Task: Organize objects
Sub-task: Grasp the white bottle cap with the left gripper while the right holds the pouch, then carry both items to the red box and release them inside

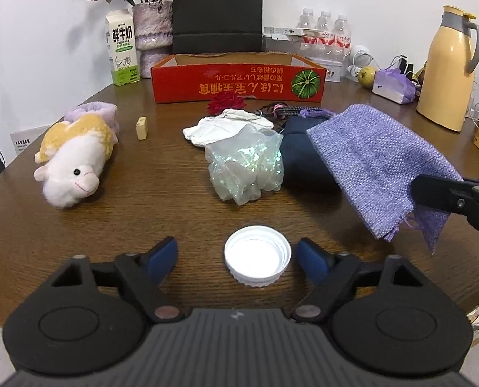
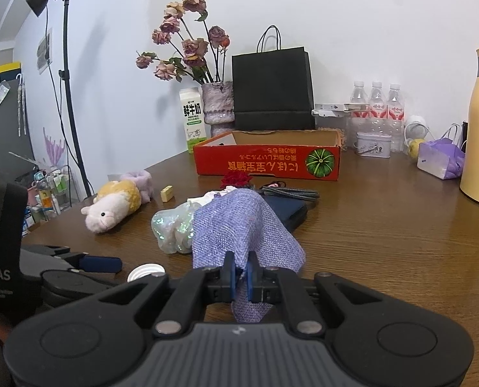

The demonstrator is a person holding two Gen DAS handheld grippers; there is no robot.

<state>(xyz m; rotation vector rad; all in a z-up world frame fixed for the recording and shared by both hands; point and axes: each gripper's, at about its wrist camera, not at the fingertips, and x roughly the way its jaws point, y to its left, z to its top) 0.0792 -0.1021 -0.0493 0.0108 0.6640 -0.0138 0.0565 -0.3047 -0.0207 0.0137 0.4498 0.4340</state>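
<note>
The left gripper (image 1: pixel 237 258) brackets a white cap (image 1: pixel 257 260) on the table (image 1: pixel 142 219), fingers spread and not touching it; the cap sits off-centre, just beside the right finger. The right gripper (image 2: pixel 240 279) is clenched on a purple pouch (image 2: pixel 239 225) draped ahead of it. Likely risk: that near finger meets the cap first on closing and shoves the shallow cap sideways or tips it out.
</note>
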